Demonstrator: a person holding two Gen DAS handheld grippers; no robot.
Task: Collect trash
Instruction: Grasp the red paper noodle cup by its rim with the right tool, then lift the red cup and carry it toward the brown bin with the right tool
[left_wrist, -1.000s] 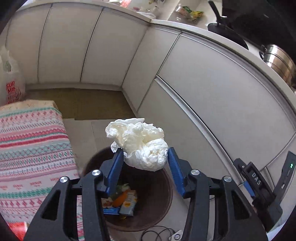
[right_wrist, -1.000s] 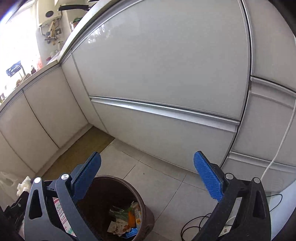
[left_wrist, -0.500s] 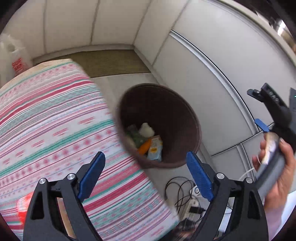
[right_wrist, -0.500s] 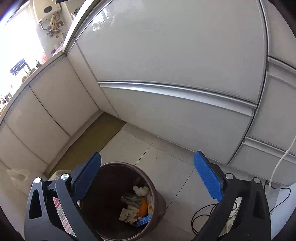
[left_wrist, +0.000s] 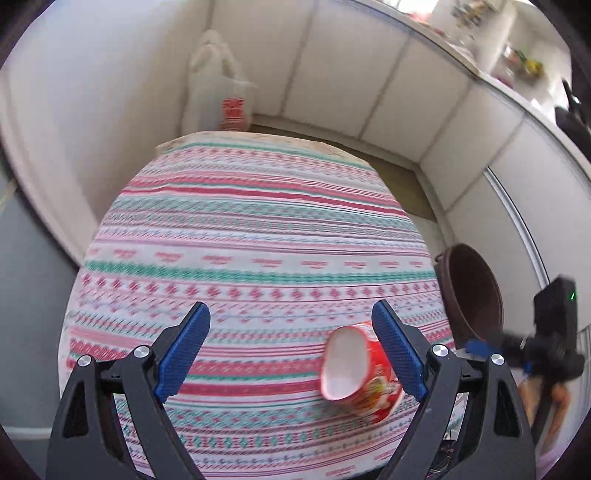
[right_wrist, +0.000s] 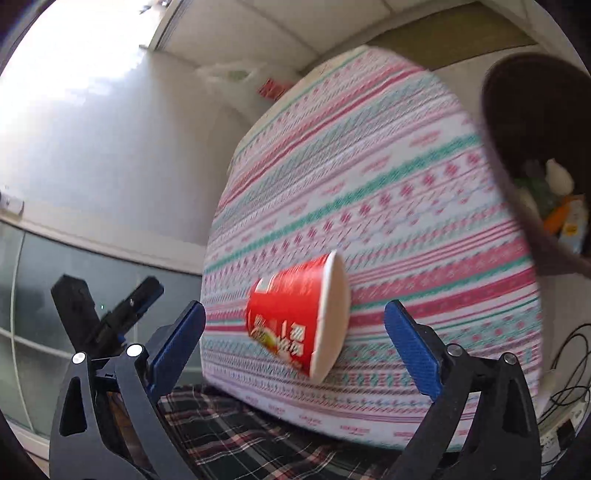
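Left wrist view, left side: left gripper (left_wrist: 291, 350) hangs over the striped tablecloth (left_wrist: 240, 236), pitched steeply downward. Jaws spread wide, nothing between the blue pads. Released.

Toward the right: red paper cup (left_wrist: 356, 376) lies on its side on the cloth near the close edge, white mouth turned up toward the camera. It sits just inside this gripper's right pad (left_wrist: 397, 350); contact cannot be confirmed.

Far right: brown bin (left_wrist: 476, 291) stands on the floor beside the table. Below it, the right gripper's body shows at the frame edge, blurred.

Right wrist view, left side: the left gripper's body appears as a dark blurred shape. Right gripper (right_wrist: 295, 345) is angled down at the table edge, view rolled so the tablecloth (right_wrist: 388, 184) runs diagonally. Jaws wide apart, empty.

Centre: the cup (right_wrist: 295, 314) lies between the two pads but clear of both, rim facing right, printed wall toward the lens.

Right: bin (right_wrist: 532, 155) already holds wrappers and a white wad.

Handling judgement: cup looks empty, so light; thin paper wall, crushable, and round, so it may roll off the edge if nudged. Best hold is probably across the wall near the rolled rim, where it is stiffest, with a gentle squeeze. The right gripper looks better lined up.
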